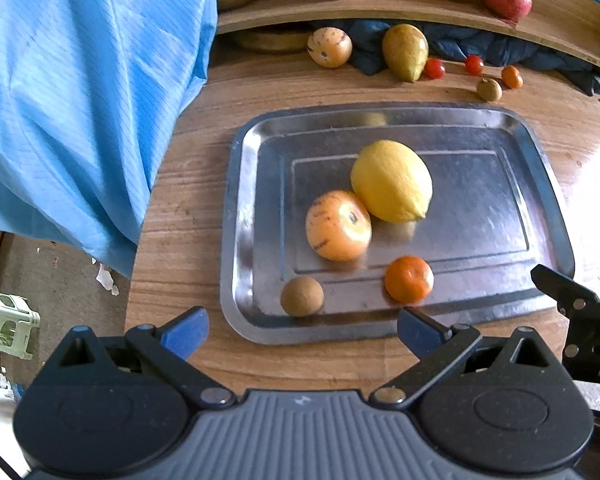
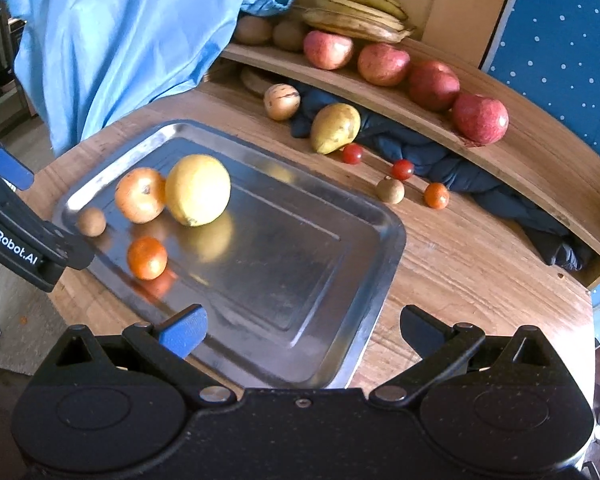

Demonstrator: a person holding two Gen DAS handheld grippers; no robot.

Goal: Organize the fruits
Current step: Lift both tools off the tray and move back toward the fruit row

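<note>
Wooden tabletop (image 2: pixel 460 264) carries your steel tray (image 2: pixel 364 216), already holding a lemon (image 2: pixel 198 189), a striped orange fruit (image 2: pixel 140 195), a tangerine (image 2: pixel 147 258) and a small brown fruit (image 2: pixel 91 221). Both your left gripper (image 1: pixel 302 330) and right gripper (image 2: pixel 302 330) stand wide open and empty. Next, go for the pear (image 2: pixel 335 127), well beyond the right fingers past the tray's far edge; straddle its broad middle before you squeeze.
</note>
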